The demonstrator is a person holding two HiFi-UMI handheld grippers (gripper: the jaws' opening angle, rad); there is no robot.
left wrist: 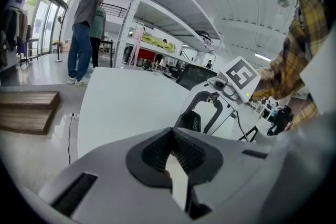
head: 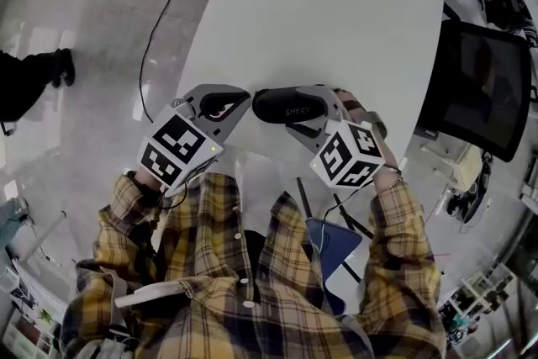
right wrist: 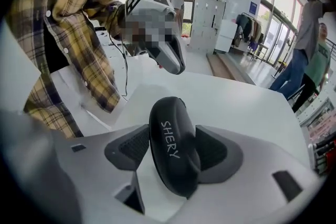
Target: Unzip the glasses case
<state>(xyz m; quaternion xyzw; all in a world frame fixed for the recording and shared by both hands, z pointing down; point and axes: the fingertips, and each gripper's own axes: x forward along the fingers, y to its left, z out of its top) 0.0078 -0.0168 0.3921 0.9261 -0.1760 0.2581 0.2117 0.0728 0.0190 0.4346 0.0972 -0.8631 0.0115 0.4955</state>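
My right gripper (right wrist: 170, 150) is sitting spread wide around the black glasses case (head: 290, 105), which is lying on the white table (head: 319, 13) right in front of me. My left gripper (left wrist: 170, 152) is hovering just beside the case's end, jaws pressed together, pinching nothing.

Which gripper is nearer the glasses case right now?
Right. The glasses case lies between the jaws of the right gripper; the left gripper sits just off the case's other end, jaws together.
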